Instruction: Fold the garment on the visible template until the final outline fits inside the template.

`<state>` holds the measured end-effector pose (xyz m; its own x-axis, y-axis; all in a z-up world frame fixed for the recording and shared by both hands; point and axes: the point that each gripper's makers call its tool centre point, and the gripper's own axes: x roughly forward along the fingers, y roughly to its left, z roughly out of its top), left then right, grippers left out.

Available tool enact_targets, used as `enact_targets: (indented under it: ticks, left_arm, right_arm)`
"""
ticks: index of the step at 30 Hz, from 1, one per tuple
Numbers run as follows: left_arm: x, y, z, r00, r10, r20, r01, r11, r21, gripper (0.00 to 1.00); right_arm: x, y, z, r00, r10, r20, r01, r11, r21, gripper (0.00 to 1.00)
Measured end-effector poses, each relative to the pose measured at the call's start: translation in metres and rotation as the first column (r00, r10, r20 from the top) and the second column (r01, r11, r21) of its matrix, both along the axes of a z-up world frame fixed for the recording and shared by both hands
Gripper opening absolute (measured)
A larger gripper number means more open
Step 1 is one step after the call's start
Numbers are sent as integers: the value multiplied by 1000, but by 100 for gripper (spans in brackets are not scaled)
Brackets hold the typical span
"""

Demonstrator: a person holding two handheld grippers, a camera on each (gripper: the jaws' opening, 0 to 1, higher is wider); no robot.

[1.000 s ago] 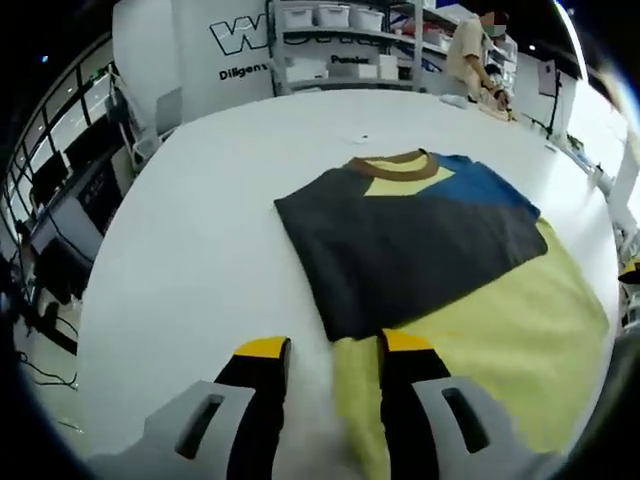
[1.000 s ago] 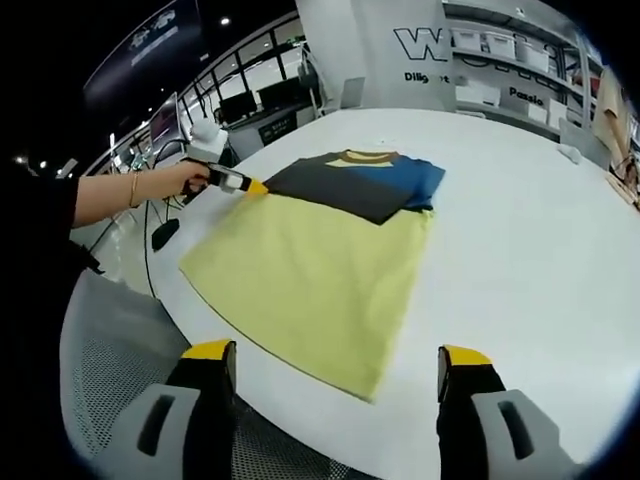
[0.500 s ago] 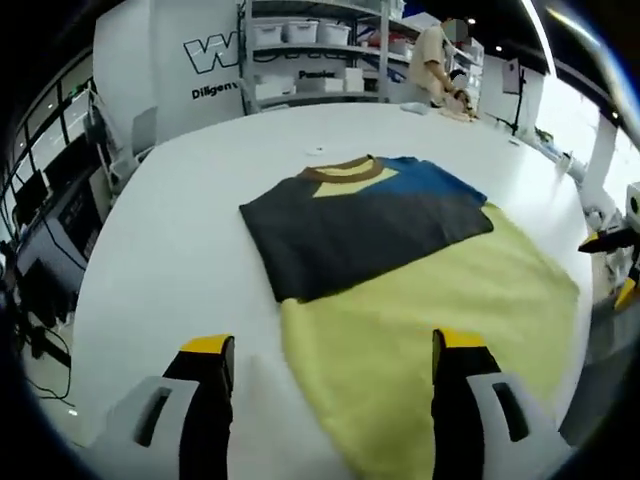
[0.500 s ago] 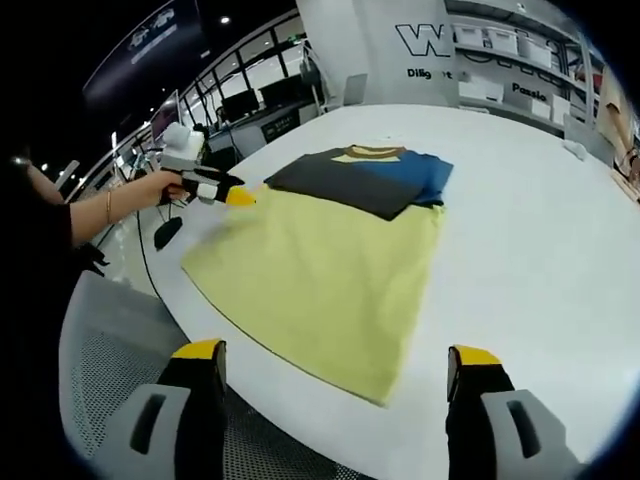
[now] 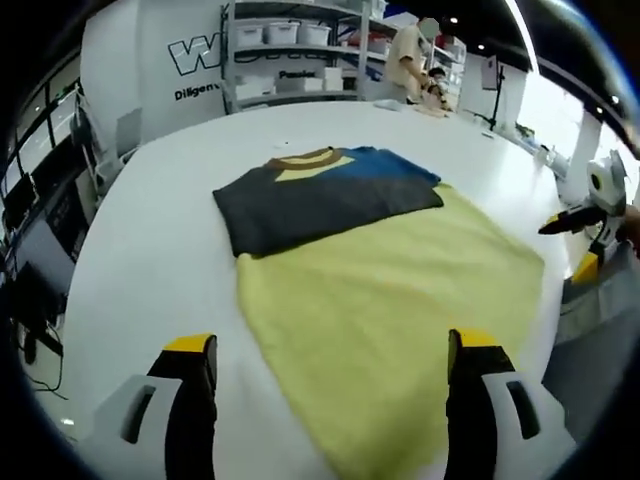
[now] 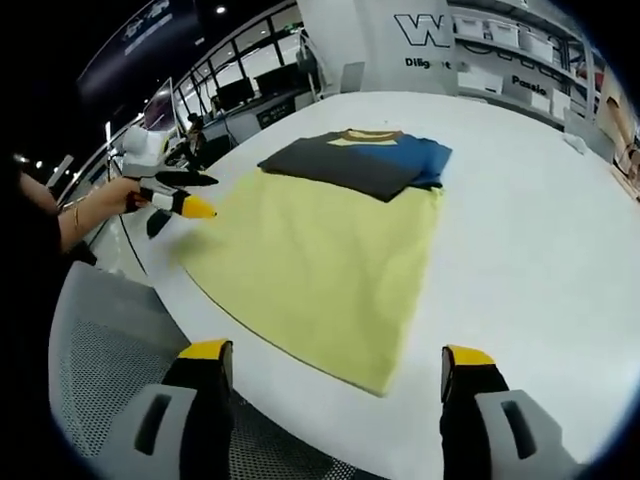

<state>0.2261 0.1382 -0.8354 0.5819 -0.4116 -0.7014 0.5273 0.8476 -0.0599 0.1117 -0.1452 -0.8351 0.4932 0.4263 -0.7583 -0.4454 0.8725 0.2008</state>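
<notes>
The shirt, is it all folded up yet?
Partly folded: the shirt has its dark flaps doubled across the top, while its yellow lower half lies spread flat.

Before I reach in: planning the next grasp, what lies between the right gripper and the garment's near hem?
Right gripper view: bare white table between the right gripper and garment.

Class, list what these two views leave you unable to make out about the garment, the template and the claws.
- Template: no outline can be told apart on the white table in either view.
- Garment: its sleeves are tucked under the dark folded part.
- Wall lettering: cut off by the shelving, left gripper view.
- Right claw: cropped at the edge of the left gripper view.
</notes>
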Motion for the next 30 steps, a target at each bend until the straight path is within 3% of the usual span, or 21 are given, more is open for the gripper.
enact_targets:
  ticks: [9,15,18,20,24,30]
  left_arm:
    - [-39,2,-5,998,-5,-70,3,999,-32,98]
    - [-55,12,-11,996,4,-93,-6,1000,-15,94]
    - [-63,12,-16,994,4,-113,-5,1000,-11,89]
    - [-71,13,-23,985,5,-172,-7,1000,-10,83]
    - [-71,17,-24,985,26,-169,-25,1000,6,72]
    - [-80,23,-25,979,75,-188,-71,997,29,61]
  right_arm:
    - [-4,0,-7,1000,11,-23,-12,1000,-22,81]
    - [-4,0,-7,1000,9,-24,-9,1000,-17,79]
    - [-4,0,-9,1000,6,-28,-6,1000,-19,77]
    - [-3,0,-10,1000,4,-29,-4,1000,-18,75]
    - [-3,1,-11,999,12,-30,-13,1000,-21,66]
    - [-4,-2,-16,999,10,-38,-12,999,-40,62]
